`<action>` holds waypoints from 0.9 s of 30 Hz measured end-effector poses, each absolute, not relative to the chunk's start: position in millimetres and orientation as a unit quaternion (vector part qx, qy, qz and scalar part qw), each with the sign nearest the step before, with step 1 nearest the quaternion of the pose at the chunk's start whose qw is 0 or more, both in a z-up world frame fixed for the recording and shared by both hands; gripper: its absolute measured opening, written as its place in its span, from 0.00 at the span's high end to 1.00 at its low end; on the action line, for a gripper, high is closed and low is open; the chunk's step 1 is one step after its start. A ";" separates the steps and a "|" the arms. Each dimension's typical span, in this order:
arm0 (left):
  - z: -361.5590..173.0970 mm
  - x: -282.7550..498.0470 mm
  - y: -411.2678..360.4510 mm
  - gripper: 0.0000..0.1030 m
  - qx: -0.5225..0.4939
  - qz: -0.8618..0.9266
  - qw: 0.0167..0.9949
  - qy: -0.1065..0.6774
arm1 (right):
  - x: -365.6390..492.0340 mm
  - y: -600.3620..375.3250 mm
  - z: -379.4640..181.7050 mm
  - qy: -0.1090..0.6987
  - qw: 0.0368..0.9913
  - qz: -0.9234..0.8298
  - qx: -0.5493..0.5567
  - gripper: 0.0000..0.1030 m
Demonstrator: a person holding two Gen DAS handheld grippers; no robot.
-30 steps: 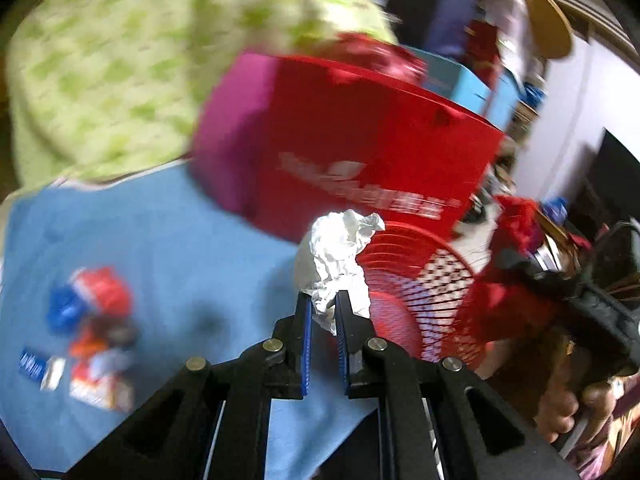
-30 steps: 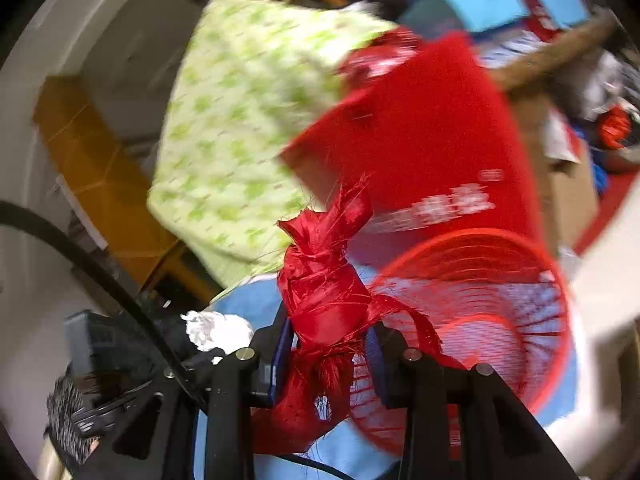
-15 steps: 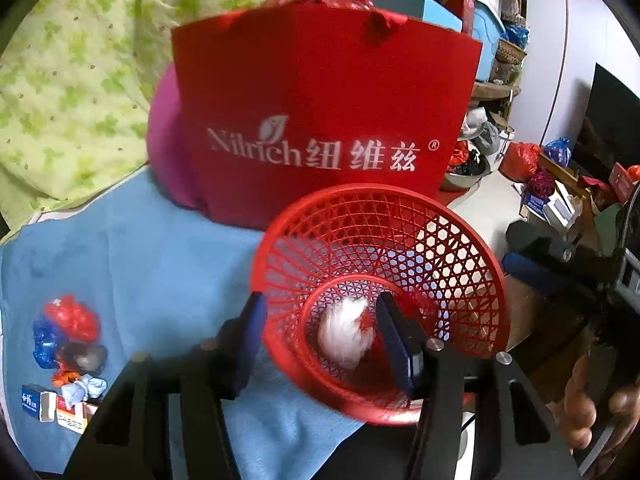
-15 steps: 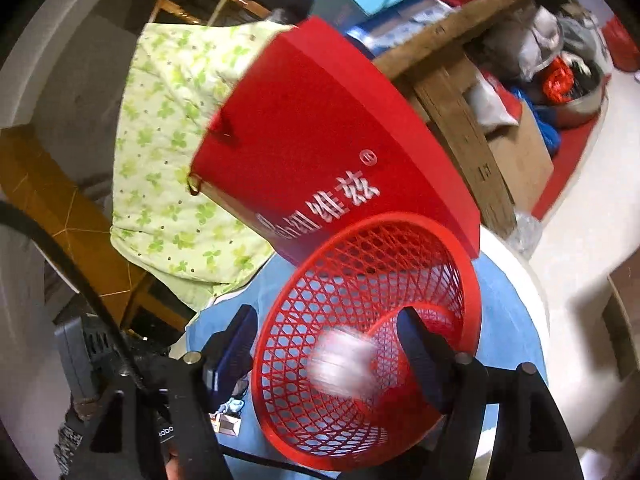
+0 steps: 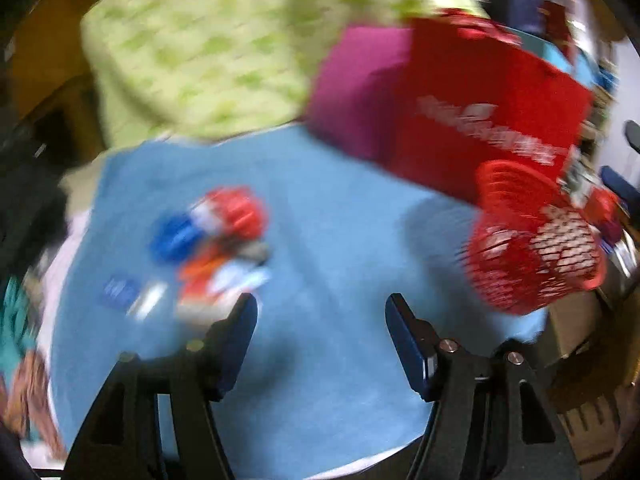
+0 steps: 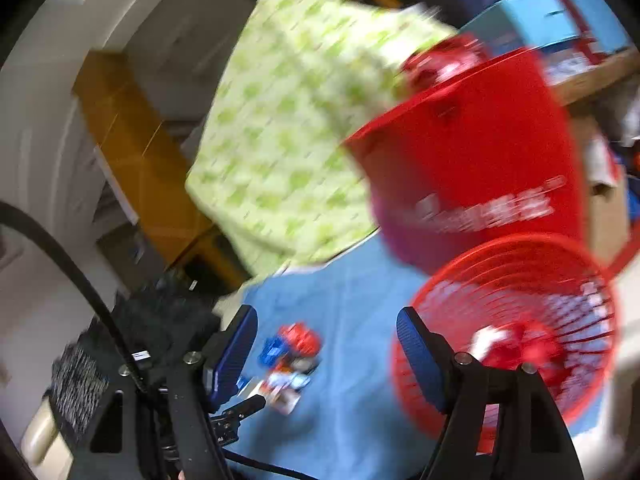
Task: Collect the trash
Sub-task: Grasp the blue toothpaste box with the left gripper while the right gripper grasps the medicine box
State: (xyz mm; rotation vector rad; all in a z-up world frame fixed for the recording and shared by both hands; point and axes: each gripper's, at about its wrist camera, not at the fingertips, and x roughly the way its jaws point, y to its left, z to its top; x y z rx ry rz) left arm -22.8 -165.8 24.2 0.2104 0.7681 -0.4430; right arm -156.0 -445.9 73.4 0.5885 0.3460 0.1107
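Observation:
A pile of small red, blue and orange wrappers (image 5: 216,240) lies on the blue cloth (image 5: 340,232), left of centre; it also shows in the right wrist view (image 6: 292,360). My left gripper (image 5: 320,336) is open and empty, just right of and nearer than the pile. The red mesh basket (image 5: 532,248) stands at the cloth's right edge. In the right wrist view the basket (image 6: 512,336) holds a white paper wad (image 6: 488,340) and a red scrap (image 6: 536,352). My right gripper (image 6: 326,352) is open and empty, above the cloth between pile and basket. Both views are motion-blurred.
A red paper bag with white lettering (image 5: 492,120) and a magenta object (image 5: 360,92) stand behind the basket. A green-patterned cloth (image 5: 208,48) hangs at the back. A wooden frame (image 6: 132,152) and clutter surround the table.
Both grippers let go of their trash, the white wad and red scrap, into the basket, opened wide, and have swung left toward the wrapper pile.

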 end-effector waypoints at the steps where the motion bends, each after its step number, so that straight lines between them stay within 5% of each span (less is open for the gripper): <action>1: 20.2 -19.6 -146.8 0.35 0.093 -0.199 0.900 0.377 | -143.6 -430.3 70.9 0.185 0.940 0.068 0.279 0.26; 11: -1.8 30.7 17.1 0.35 -0.021 -0.048 0.907 0.417 | -31.8 -306.8 7.6 0.324 0.901 0.184 0.222 0.26; 27: -55.0 191.9 31.4 0.31 -0.135 -0.013 0.835 0.533 | 74.4 -243.3 -79.6 0.378 0.880 0.251 0.137 0.26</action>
